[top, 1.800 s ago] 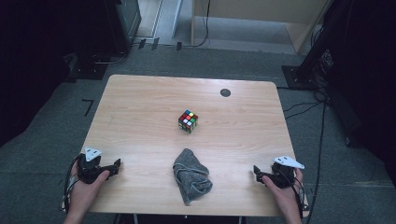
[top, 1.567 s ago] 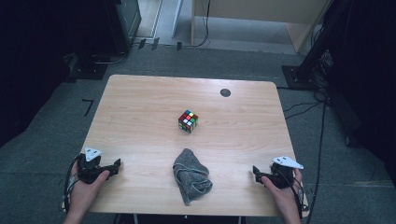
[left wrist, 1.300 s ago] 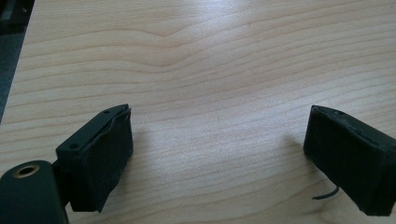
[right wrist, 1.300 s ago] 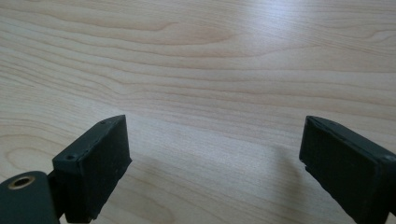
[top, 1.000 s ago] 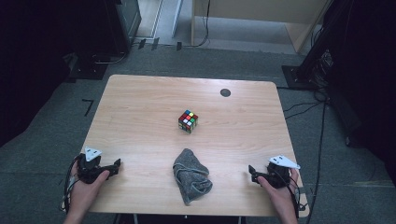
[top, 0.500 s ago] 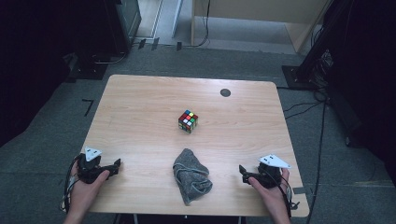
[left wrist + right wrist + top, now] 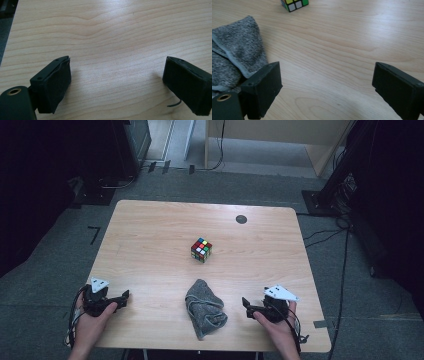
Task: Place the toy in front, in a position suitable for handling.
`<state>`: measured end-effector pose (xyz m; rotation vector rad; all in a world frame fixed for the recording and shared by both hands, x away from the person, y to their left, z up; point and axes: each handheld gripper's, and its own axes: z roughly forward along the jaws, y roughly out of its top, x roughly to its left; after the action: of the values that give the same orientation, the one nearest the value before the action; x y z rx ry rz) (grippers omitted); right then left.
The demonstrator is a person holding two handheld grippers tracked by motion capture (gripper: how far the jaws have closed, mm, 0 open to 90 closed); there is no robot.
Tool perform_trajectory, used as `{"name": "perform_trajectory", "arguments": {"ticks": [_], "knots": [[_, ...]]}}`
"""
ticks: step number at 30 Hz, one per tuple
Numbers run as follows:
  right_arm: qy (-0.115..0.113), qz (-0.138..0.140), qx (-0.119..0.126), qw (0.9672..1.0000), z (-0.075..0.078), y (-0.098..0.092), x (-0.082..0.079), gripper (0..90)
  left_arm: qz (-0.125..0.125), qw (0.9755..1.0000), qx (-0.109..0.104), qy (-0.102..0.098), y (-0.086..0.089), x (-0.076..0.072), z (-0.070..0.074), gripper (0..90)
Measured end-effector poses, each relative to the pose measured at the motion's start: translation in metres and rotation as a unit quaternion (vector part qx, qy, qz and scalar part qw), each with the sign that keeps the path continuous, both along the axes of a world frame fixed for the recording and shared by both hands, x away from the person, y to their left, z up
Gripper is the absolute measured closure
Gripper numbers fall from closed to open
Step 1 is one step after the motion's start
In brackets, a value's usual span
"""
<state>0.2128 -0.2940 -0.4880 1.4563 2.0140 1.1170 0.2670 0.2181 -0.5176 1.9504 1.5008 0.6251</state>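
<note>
Near the front edge of the wooden worktop (image 7: 150, 230), a crumpled grey cloth (image 7: 204, 307) lies in a loose heap, roughly midway between the person's two hands. Just to its right, the right claw (image 7: 246, 303) is held low over the wood, pointing toward the cloth, with a grey three-cornered plate on top and a cable trailing back past the hand. Its jaws stand wide apart with nothing between them; in the right gripper view one jaw is close beside a fold of the cloth (image 7: 237, 52), though whether it touches cannot be told. Bare wood grain shows between the two black pads.

Farther back, near the middle of the worktop, sits a colourful puzzle cube (image 7: 201, 249), well apart from the cloth and from both hands; its lower corner shows at the top of the right gripper view (image 7: 294, 5).

At the front left corner, the left claw (image 7: 125, 295) rests low by the worktop's edge, pointing to the right, well apart from the cloth. Its jaws are also spread wide and grip nothing, with plain wood between them in the left gripper view (image 7: 117, 82).

A small dark round disc (image 7: 241, 219) lies near the far right edge of the worktop.
</note>
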Motion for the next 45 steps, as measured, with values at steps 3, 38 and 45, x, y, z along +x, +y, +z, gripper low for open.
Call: {"name": "perform_trajectory", "arguments": {"ticks": [3,38,45], "knots": [[-0.003,0.009,0.002,1.0000,0.001,0.009,0.000,8.6,0.000,1.0000,0.000,0.000,0.000,0.000,0.000,8.5],[-0.011,0.112,0.036,0.9930,-0.001,0.097,-0.002,13.2,0.000,1.0000,0.000,0.000,0.000,0.000,0.000,8.5],[-0.013,0.129,0.042,0.9906,-0.001,0.111,-0.003,13.8,0.000,1.0000,0.000,0.000,0.000,0.000,0.000,8.5]]}}
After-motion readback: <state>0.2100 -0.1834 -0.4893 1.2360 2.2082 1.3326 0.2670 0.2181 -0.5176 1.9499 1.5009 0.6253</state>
